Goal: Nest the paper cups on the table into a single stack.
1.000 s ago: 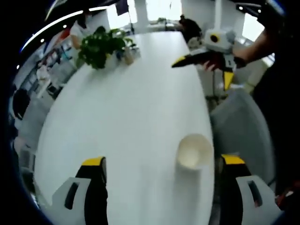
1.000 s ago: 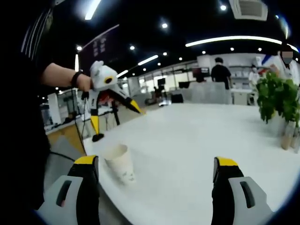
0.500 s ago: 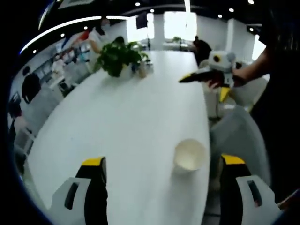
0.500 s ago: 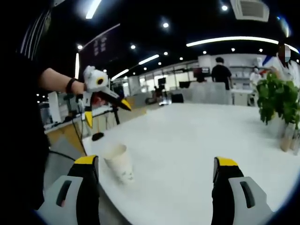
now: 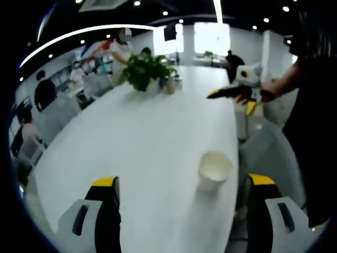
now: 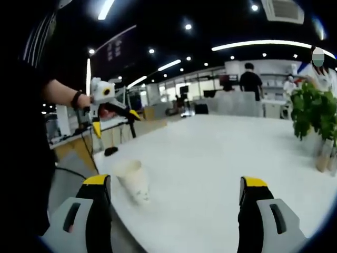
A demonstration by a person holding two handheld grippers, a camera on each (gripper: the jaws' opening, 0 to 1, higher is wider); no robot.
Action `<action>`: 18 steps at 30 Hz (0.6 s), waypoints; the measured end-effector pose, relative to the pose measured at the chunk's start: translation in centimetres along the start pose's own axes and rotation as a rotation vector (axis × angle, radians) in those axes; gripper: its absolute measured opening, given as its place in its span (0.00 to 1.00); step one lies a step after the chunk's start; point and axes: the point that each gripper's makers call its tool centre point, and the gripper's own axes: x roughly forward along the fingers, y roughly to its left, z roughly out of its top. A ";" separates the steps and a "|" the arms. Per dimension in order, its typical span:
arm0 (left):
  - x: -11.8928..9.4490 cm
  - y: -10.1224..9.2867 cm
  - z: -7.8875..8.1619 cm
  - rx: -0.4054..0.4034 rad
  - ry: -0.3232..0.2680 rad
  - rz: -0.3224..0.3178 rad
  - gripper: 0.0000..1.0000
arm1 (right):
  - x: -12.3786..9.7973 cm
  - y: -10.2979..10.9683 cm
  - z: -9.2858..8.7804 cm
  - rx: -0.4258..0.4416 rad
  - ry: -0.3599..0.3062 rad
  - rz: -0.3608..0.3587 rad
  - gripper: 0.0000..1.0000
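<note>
Both your left tongs (image 5: 181,197) and right tongs (image 6: 176,197) are spread wide, grasping nothing. The paper cup (image 5: 214,171) stands upright on the tabletop (image 5: 147,142) just ahead of your left tongs' right jaw. It's probably light and crushable; pinch gently below the rim.

Plant pot (image 6: 324,153) cut by frame edge, print on cup (image 6: 132,181) blurred

1. I see the table (image 5: 142,142) bare across its wide middle, open for either tongs.
2. One cup (image 5: 213,171) stands near the table's edge, the sole obstacle close by.
3. A plant (image 5: 147,71) sits at the far end, well apart from the cup.
</note>
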 end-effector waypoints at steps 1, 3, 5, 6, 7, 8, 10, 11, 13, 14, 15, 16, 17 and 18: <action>-0.1 0.0 -0.3 0.000 0.002 0.003 1.00 | 0.0 0.0 0.0 -0.001 0.002 0.003 1.00; -0.2 -0.2 -1.1 -0.001 0.005 0.003 1.00 | 0.2 0.1 -0.2 0.003 0.009 0.025 1.00; -0.2 -0.4 -2.0 -0.014 0.013 0.005 1.00 | 0.5 0.4 -0.7 -0.026 0.039 0.046 1.00; -0.2 -0.5 -2.7 -0.025 0.020 0.007 1.00 | 0.7 0.6 -0.9 -0.046 0.055 0.063 1.00; -0.2 -0.5 -3.1 -0.031 0.028 0.012 1.00 | 0.9 0.8 -1.0 -0.055 0.064 0.075 1.00; -0.1 -0.8 -3.6 -0.041 0.034 0.011 1.00 | 1.2 1.1 -1.1 -0.064 0.074 0.092 1.00; 0.1 -1.3 -4.1 -0.048 0.037 0.000 1.00 | 1.6 1.7 -1.1 -0.098 0.081 0.119 0.99; 0.2 -1.6 -4.4 -0.051 0.051 -0.007 1.00 | 1.8 1.8 -1.3 -0.110 0.089 0.121 1.00; 0.2 -1.9 -4.5 -0.022 0.046 0.000 1.00 | 2.2 2.0 -1.8 -0.109 0.110 0.132 1.00; 0.4 -2.1 -4.2 -0.032 0.012 -0.005 1.00 | 2.4 2.1 -2.0 -0.102 0.110 0.138 1.00; 0.5 -2.1 -4.1 -0.045 0.005 -0.005 1.00 | 2.6 2.3 -2.3 -0.101 0.113 0.146 1.00; 0.6 -2.1 -4.4 -0.051 0.003 -0.002 1.00 | 2.8 2.5 -2.5 -0.100 0.119 0.153 0.99; 0.7 -2.1 -4.6 -0.053 0.006 0.001 1.00 | 3.1 2.7 -2.8 -0.097 0.128 0.162 0.99; 0.8 -2.2 -5.1 -0.060 0.006 0.003 1.00 | 3.2 3.0 -2.9 -0.094 0.130 0.169 0.99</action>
